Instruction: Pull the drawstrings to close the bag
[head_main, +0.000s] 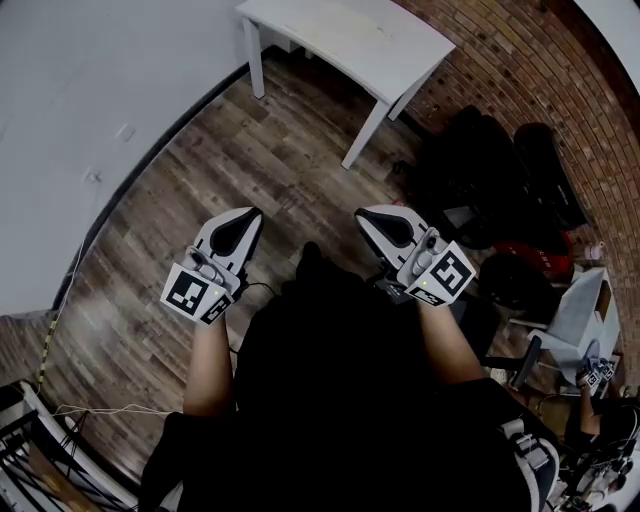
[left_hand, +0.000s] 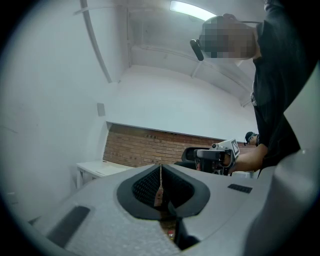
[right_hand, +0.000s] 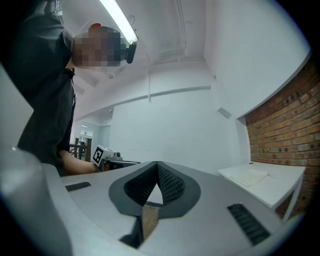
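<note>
Over the wooden floor (head_main: 250, 150), well short of the white table (head_main: 350, 45), you hold both tools out in front of your body with nothing to pull on yet. The left gripper (head_main: 248, 214) has its jaws pressed together, with no cord I can make out between them; the right gripper (head_main: 366, 214) is fully closed and empty. No drawstring bag is clearly in reach. Dark bags (head_main: 490, 170) lie heaped by the brick wall (head_main: 520, 90) off to your right, and a flat pale thing (right_hand: 252, 176) lies on the table; I cannot tell whether either is the one you want.

So the work in hand looks like getting to the bag. Once there, open both sets of jaws, take one cord in each close to the bag's mouth, and draw them apart evenly so the mouth gathers without the bag sliding.

Your forearms reach forward side by side. Both grippers point level and ahead, apart from each other, tips angled slightly inward.
</note>
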